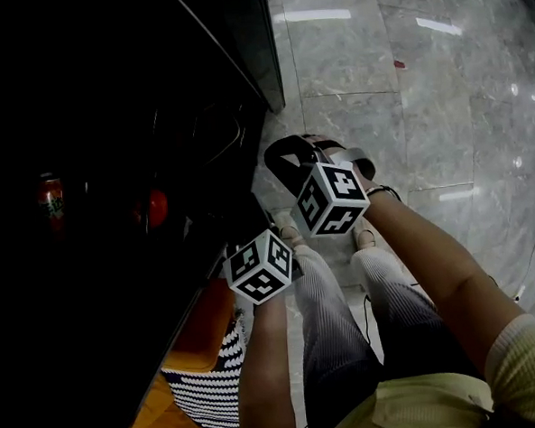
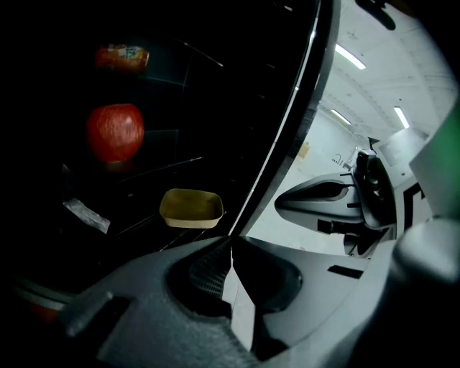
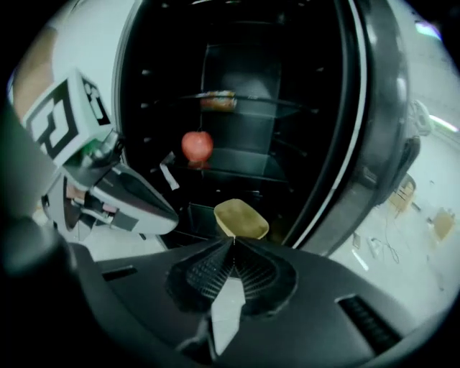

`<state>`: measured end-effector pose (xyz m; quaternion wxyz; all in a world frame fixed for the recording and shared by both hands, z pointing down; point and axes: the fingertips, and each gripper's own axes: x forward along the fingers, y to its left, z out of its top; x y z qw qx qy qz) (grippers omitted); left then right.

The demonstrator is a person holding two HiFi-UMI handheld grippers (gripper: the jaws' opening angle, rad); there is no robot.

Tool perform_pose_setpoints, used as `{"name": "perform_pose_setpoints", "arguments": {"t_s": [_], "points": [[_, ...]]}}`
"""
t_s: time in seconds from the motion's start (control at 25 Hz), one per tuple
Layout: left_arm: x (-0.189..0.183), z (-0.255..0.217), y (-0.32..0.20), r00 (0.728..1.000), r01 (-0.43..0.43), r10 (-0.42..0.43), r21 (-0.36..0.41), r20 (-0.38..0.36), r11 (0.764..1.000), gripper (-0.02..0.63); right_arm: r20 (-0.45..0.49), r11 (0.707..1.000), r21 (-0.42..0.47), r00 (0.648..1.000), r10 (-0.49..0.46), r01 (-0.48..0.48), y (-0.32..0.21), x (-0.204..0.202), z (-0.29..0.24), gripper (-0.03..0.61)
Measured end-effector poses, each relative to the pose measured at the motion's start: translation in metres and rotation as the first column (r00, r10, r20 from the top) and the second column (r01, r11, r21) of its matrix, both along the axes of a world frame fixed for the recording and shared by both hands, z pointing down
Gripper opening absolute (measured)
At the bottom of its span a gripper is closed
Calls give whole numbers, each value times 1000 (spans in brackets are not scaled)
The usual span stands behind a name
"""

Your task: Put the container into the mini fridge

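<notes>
Head view shows the fridge as a dark opening at the left, with both grippers held close before it, above the tiled floor. Left gripper has its jaws pressed together with nothing between them — right gripper is the same. The container, tan in colour, sits inside the fridge on a low shelf, just past the right gripper's tips. An apple rests on the shelf above it — a can is higher still.
</notes>
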<state>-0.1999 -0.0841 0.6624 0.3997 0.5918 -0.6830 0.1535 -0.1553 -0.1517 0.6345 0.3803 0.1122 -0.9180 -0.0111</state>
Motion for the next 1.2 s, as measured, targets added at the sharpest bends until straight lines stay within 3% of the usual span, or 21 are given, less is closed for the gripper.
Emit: {"name": "perform_pose_setpoints", "arguments": {"t_s": [0.24,0.68,0.88,1.2], "points": [[10,-34,7,999,-50,50,5,5,999,25,7,997,-15,997,79,-79,-1,16,-37,31],[29,-107,13,991,-132,130,55,27,990,25,35,991,-44,992,125,-124,17,32,-103,31],[35,-135,27,993,-112,114,56,-35,992,25,42,987,-66,988,152,-149,33,37,-128,31],[44,-185,23,993,-106,111,111,-39,988,25,55,987,-57,986,156,-152,39,53,-171,31]]}}
